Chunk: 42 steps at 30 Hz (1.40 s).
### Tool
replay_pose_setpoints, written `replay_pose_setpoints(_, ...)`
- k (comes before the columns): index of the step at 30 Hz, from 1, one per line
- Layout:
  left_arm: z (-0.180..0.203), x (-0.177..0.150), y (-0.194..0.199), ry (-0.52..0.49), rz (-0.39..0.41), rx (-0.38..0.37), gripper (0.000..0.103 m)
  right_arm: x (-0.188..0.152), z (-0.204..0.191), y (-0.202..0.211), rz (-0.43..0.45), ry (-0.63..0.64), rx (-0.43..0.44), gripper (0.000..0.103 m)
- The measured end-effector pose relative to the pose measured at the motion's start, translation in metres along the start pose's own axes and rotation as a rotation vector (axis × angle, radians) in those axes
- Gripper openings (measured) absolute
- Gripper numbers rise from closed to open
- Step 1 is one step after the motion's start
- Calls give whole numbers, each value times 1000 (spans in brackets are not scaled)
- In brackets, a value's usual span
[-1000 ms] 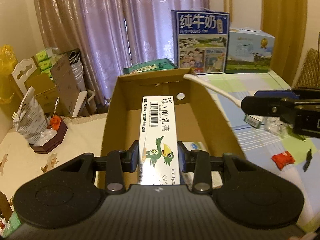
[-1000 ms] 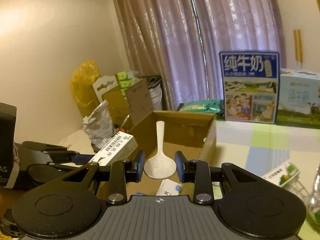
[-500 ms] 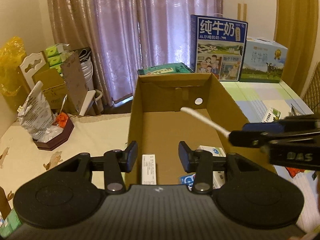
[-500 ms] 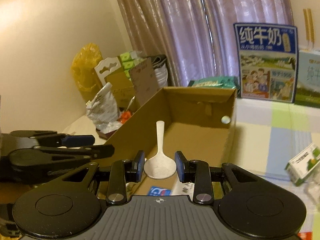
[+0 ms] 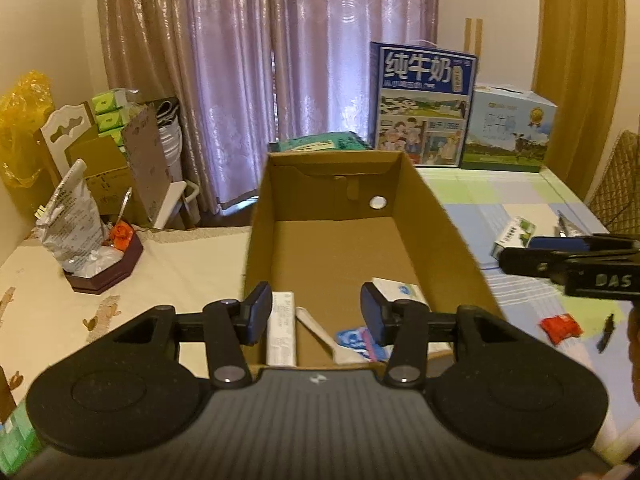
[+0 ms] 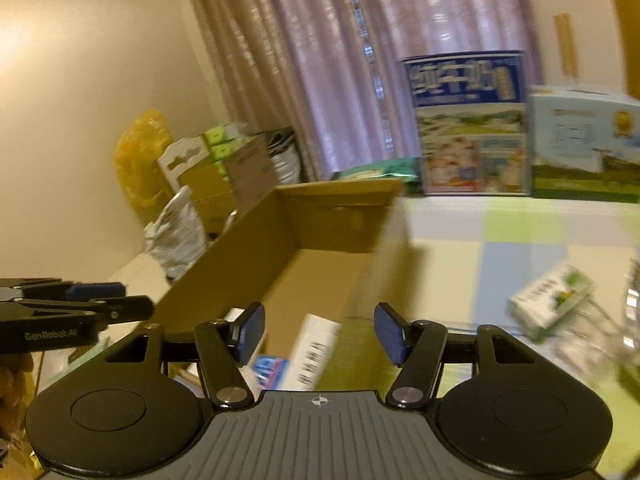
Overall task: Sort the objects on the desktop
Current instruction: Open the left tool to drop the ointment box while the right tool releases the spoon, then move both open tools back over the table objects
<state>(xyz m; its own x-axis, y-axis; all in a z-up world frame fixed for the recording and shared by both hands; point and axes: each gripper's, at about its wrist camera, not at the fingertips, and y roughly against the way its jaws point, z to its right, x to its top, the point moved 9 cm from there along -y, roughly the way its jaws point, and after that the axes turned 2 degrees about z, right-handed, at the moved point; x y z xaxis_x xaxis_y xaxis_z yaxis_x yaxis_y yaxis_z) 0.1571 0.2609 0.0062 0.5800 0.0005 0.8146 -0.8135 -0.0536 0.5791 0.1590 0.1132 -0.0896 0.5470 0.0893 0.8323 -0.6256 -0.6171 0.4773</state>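
Both my left gripper (image 5: 316, 312) and right gripper (image 6: 320, 334) hang spread and empty over the open brown cardboard box (image 5: 440, 216). The long white ointment carton (image 5: 281, 328) and white plastic spoon (image 5: 320, 334) lie inside, at its near end. Next I'd swing right toward the small green-and-white carton (image 6: 550, 300) on the checked tablecloth (image 6: 500, 248), approaching low and square to its long sides.

The left gripper (image 5: 316, 312) sits low in the middle of its own view with its two fingers wide apart and nothing between them, and the right gripper (image 6: 319, 332) sits the same way, low in its view, wide apart and holding nothing.
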Motion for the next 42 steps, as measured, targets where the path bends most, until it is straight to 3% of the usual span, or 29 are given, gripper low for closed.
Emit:
replay_pose_setpoints(11,64,0,26,-28,4,-65,59,-16,74,99,31,-96,-150,76)
replay_pose_setpoints(22,132,8,49,-78,46,-138,92,-54,136,185,27,-128,-285,98)
replay_pose_setpoints(27,171,9,52,-143,56,-183,101,-83,159,202,-11,-171,-339,101)
replay_pose_setpoints(36,233,-13,39,-225,3,-287,102,-109,178,203,-57,-225,-371,101)
replay_pose_setpoints(42,262,-33,13,-289,-50,-317,102,-117,190,192,-75,-260,-381,101)
